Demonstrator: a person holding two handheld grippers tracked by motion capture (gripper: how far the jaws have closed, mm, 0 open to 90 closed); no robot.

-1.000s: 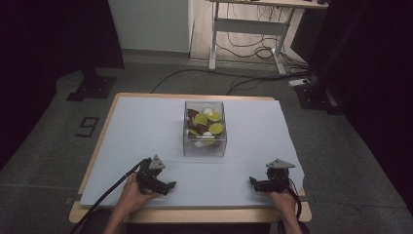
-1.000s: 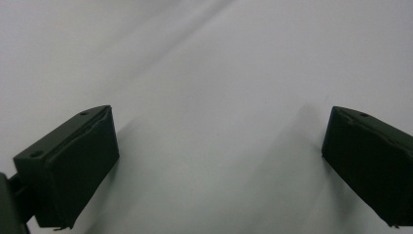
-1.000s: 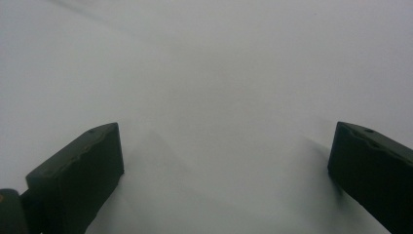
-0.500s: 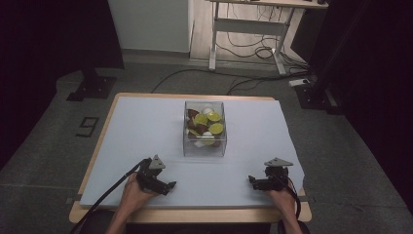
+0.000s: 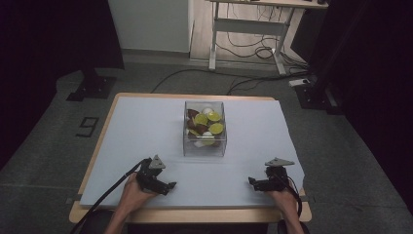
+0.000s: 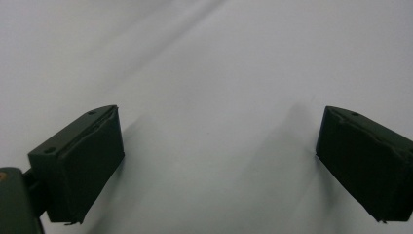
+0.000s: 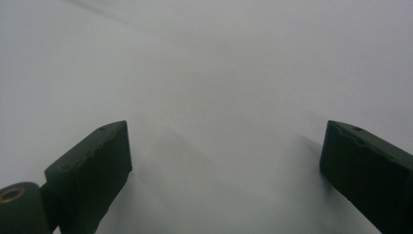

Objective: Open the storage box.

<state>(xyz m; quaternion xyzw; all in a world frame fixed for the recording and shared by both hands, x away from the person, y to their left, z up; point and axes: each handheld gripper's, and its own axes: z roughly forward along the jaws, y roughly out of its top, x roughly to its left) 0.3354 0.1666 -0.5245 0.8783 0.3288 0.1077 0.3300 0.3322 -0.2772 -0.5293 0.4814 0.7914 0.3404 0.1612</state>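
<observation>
A clear plastic box (image 5: 205, 148) stands in the middle of the white-covered table (image 5: 146, 126). It holds yellow-green slices (image 5: 215, 128), brown pieces and white pieces. My left gripper (image 5: 170, 186) rests on the sheet near the front edge, left of the box, in a person's hand. Its jaws stand wide apart over bare white sheet, so the left gripper (image 6: 219, 161) is open and holds nothing. My right gripper (image 5: 251, 181) lies at the front right, pointing left. The right gripper (image 7: 226, 170) is open too; its jaws have just been closing slightly, with nothing between them.
The table's wooden edge (image 5: 195, 214) runs along the front. Cables (image 5: 253, 83) lie on the grey floor behind the table. A desk frame (image 5: 253, 29) stands at the back, and a black stand base (image 5: 92, 87) sits to the left.
</observation>
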